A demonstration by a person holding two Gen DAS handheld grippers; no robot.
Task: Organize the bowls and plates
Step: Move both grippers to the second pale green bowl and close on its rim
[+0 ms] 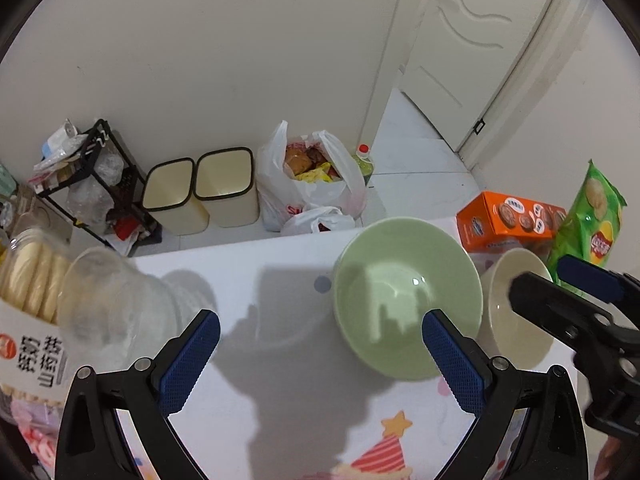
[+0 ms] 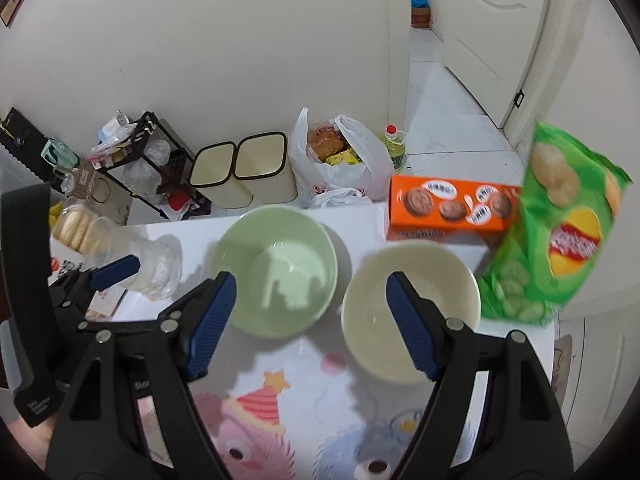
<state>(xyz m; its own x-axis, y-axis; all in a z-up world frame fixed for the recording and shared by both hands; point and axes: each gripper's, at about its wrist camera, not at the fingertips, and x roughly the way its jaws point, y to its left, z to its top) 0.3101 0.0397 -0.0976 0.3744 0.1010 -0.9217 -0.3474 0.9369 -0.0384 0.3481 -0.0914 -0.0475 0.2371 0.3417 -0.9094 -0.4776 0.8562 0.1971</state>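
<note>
A pale green bowl (image 1: 404,296) stands on the white cartoon-print table; it also shows in the right wrist view (image 2: 276,268). A cream bowl (image 1: 516,312) stands just right of it, also in the right wrist view (image 2: 408,312). My left gripper (image 1: 320,344) is open and empty above the table, its right finger over the green bowl's near rim. My right gripper (image 2: 308,304) is open and empty, hovering above the gap between the two bowls, its right finger over the cream bowl. The right gripper's fingers (image 1: 560,300) show over the cream bowl in the left wrist view.
An orange biscuit box (image 2: 452,208) and a green crisp bag (image 2: 560,232) stand at the table's right. A clear jar (image 1: 116,312) and a biscuit pack (image 1: 28,280) stand at the left. Past the table's far edge (image 1: 240,242) the floor holds two bins (image 1: 200,192), a shopping bag (image 1: 312,176) and a rack (image 1: 92,184).
</note>
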